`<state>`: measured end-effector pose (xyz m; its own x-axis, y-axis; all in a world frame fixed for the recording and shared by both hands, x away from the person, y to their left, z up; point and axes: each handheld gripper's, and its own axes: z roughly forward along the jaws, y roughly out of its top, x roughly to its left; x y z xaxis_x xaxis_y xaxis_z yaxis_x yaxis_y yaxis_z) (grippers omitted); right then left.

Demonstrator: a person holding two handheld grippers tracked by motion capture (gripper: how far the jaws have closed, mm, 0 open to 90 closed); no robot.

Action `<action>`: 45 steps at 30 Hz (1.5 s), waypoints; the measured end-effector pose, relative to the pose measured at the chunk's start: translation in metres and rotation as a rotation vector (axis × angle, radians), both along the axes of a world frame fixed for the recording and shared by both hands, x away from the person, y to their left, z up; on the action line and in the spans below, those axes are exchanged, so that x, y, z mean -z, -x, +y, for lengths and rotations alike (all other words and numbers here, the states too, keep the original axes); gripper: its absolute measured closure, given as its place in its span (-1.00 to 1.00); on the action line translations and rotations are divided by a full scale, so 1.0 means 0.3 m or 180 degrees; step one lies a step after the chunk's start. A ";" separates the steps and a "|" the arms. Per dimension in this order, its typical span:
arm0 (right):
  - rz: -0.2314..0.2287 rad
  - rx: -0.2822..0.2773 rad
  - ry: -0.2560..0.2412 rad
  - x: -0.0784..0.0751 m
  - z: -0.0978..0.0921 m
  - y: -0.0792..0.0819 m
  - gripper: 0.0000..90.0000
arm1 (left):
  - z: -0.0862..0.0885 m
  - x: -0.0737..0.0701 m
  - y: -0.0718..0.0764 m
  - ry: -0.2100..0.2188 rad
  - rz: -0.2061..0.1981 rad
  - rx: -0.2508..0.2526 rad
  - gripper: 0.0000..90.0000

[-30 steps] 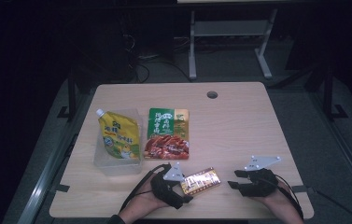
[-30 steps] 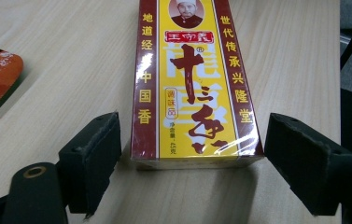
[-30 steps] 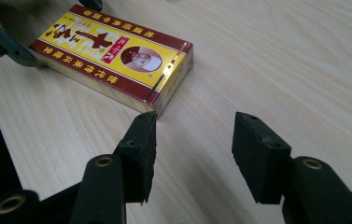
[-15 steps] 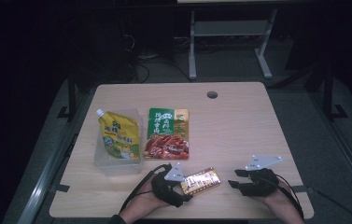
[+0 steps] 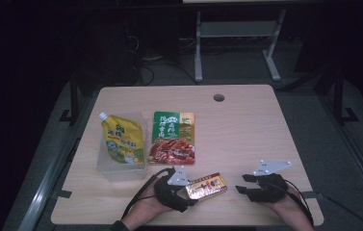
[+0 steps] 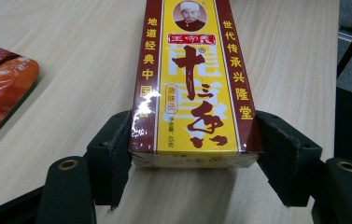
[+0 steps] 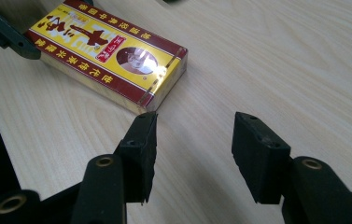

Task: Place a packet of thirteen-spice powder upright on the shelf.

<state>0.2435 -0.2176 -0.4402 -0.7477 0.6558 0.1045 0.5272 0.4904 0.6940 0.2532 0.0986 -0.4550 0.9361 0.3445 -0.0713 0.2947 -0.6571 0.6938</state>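
Note:
A yellow and dark-red box (image 5: pixel 207 186) with Chinese print lies flat near the table's front edge. My left gripper (image 5: pixel 187 192) is shut on its near end; in the left gripper view both black jaws press the long sides of the box (image 6: pixel 194 84), with the left gripper (image 6: pixel 193 140) low on the wood. My right gripper (image 5: pixel 240 184) rests to the right of the box, apart from it. In the right gripper view the right gripper (image 7: pixel 194 140) stands open over bare wood, and the box (image 7: pixel 113 51) lies ahead to the left.
A yellow spouted pouch (image 5: pixel 121 142) lies in a clear plastic container (image 5: pixel 116 172) at the left. Beside it lies a green and red food packet (image 5: pixel 173 139). The wooden table (image 5: pixel 261 134) has a cable hole (image 5: pixel 218 97) at the back. A metal stand (image 5: pixel 237 33) is on the floor beyond.

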 end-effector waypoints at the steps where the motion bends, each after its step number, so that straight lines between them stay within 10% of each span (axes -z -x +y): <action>1: 0.0003 0.0003 -0.0004 0.000 0.000 0.000 0.10 | 0.003 -0.004 -0.001 -0.0033 -0.0015 0.0030 -0.28; 30: -0.0072 -0.0142 -0.0105 -0.019 0.043 0.006 0.40 | 0.144 -0.128 -0.013 0.0228 -0.0136 -0.0118 -0.28; 45: 0.0150 -0.0437 -0.0725 -0.044 0.180 -0.048 0.02 | 0.173 -0.162 -0.002 0.0407 -0.0281 -0.0274 -0.28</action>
<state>0.2580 -0.1636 -0.4270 -0.8188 0.5042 0.2745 0.5008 0.3936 0.7709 0.2538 0.1505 -0.4064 0.9080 0.4171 -0.0385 0.2804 -0.5369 0.7957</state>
